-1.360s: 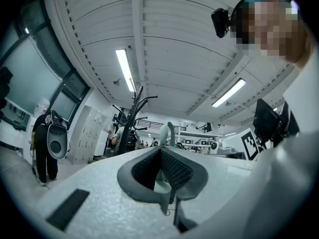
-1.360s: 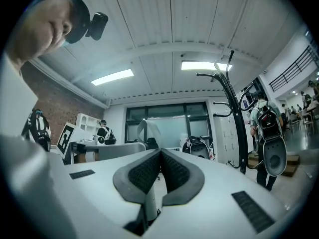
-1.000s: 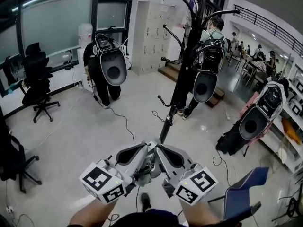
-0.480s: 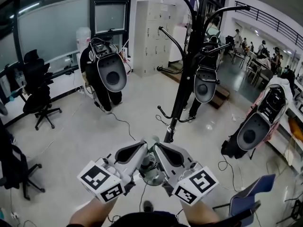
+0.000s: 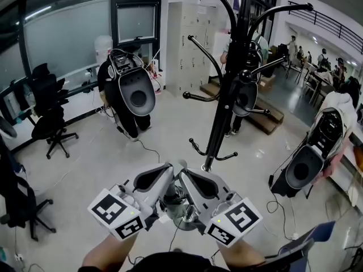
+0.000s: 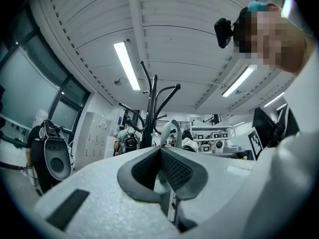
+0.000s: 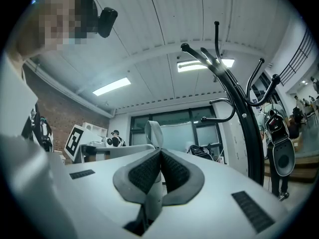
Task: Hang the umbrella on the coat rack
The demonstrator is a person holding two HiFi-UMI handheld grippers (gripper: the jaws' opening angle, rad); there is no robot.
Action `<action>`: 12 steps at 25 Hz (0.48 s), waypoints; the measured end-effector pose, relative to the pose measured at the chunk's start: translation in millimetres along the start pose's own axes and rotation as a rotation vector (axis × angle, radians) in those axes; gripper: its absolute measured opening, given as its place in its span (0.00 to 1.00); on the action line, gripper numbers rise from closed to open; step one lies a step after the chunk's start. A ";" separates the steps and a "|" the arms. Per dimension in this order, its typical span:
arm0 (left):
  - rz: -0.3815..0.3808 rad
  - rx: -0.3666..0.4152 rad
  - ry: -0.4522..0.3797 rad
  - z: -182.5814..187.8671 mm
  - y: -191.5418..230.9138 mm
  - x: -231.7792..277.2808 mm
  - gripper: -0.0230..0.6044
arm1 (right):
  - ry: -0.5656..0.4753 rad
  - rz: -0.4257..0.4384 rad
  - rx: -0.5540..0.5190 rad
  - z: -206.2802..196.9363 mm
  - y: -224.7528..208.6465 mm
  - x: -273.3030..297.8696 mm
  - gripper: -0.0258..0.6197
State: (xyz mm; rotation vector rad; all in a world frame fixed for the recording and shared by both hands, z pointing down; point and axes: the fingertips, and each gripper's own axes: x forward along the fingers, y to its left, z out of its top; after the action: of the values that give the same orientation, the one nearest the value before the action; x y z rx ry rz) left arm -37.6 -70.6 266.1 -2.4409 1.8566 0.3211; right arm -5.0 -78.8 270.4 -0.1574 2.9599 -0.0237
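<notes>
A: Head view, entry one?
B: Coat rack (image 5: 226,103). Black, upright pole with curved hooks, running from the top edge down to the middle of the frame, on a pale floor (image 5: 102,157).

A: Entry two?
B: Umbrella (image 5: 179,204). Grey, folded, lower centre of the frame. It sits between the left gripper (image 5: 169,169) and the right gripper (image 5: 181,174), whose tips meet just left of and below the pole's lower end. It is on no hook.

A: Surroundings?
B: Office chair (image 5: 50,112) at the left edge; lockers (image 5: 184,35) at upper centre.

A: Left gripper view?
B: Left gripper (image 6: 160,148). The jaws are pressed together on the umbrella's grey strap loop (image 6: 173,132), which stands up above the tips. The coat rack (image 6: 149,113) is behind, at centre.

A: Right gripper view?
B: Right gripper (image 7: 160,151). The jaws are closed together on the strap loop (image 7: 153,129), and a pale part of the umbrella (image 7: 149,198) shows below the pads. The coat rack (image 7: 244,128) fills the right of the frame.
</notes>
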 end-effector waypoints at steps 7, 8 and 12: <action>0.018 0.015 -0.018 6.4 23.6 30.8 0.05 | -0.018 0.044 -0.015 9.1 -33.8 20.6 0.05; 0.021 0.012 -0.019 6.2 28.2 34.9 0.05 | -0.017 0.046 -0.012 9.0 -38.9 25.1 0.05; 0.035 0.011 -0.018 8.3 45.0 51.5 0.05 | -0.013 0.054 -0.021 11.5 -56.5 42.0 0.05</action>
State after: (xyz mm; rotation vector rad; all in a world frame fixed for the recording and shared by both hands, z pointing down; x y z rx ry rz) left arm -68.7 -130.2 251.2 -2.3922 1.8912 0.3324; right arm -38.2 -139.6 253.1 -0.0797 2.9513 0.0148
